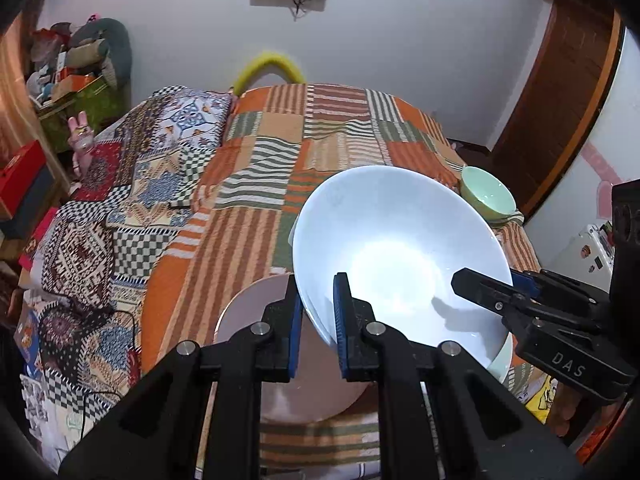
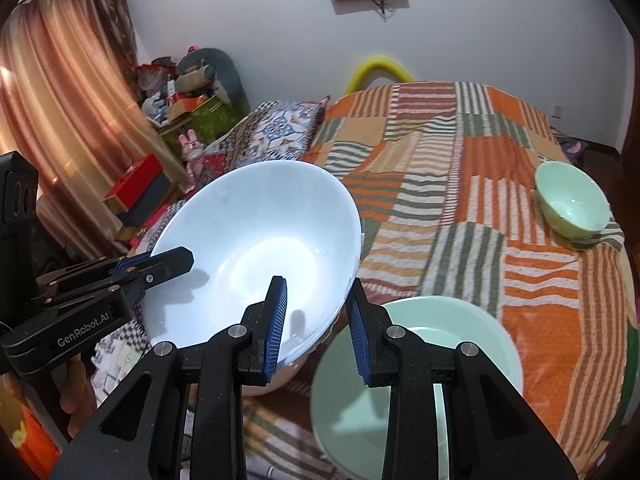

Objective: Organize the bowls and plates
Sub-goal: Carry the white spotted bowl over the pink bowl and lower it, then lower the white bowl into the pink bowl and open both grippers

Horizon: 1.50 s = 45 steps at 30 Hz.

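Both grippers hold one large white bowl (image 1: 392, 248) above the bed, each clamped on opposite sides of its rim. My left gripper (image 1: 318, 316) pinches the near rim in the left wrist view. My right gripper (image 2: 316, 316) pinches the other rim of the white bowl (image 2: 256, 240). A pink plate (image 1: 248, 312) lies on the bedspread under the left gripper. A pale green plate (image 2: 416, 360) lies under the right gripper. A small green bowl (image 2: 572, 206) sits at the bed's right edge and shows in the left wrist view (image 1: 486, 192) too.
The bed carries an orange striped patchwork bedspread (image 2: 460, 184) and a patterned blanket (image 1: 132, 200) on its left side. Boxes and clutter (image 2: 176, 96) stand by the curtain at left. A wooden door (image 1: 560, 100) is at right.
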Each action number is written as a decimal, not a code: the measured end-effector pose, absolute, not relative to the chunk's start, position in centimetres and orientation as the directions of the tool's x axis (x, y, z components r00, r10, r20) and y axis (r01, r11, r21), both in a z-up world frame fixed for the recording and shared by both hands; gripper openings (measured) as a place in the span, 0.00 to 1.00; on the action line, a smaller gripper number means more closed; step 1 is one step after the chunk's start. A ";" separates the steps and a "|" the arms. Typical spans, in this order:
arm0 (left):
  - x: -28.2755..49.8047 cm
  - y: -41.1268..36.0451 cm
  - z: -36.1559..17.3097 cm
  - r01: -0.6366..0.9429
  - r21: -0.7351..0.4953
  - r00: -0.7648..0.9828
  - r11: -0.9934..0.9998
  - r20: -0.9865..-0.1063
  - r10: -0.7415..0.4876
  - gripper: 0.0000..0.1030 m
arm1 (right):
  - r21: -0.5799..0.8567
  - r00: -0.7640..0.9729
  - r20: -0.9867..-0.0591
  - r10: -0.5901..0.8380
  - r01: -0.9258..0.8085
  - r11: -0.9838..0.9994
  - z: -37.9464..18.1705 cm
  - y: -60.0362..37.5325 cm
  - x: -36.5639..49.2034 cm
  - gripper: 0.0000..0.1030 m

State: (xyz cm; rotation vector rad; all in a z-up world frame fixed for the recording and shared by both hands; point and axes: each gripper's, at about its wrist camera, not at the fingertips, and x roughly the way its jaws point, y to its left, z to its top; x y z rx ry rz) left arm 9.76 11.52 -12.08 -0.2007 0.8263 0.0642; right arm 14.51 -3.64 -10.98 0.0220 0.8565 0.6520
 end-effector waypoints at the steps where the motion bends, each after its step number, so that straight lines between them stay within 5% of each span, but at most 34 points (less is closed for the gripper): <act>1: 9.5 11.8 -12.2 -0.141 -0.154 0.676 0.978 -0.737 -0.019 0.13 | 0.269 0.471 -0.696 0.542 -0.529 0.805 -11.0 -3.4 14.4 0.27; 45: 9.0 17.8 -23.9 -0.268 -0.209 0.513 0.941 -0.857 -0.045 0.13 | 0.219 0.278 -0.861 0.426 -0.552 0.804 -19.4 3.7 13.5 0.27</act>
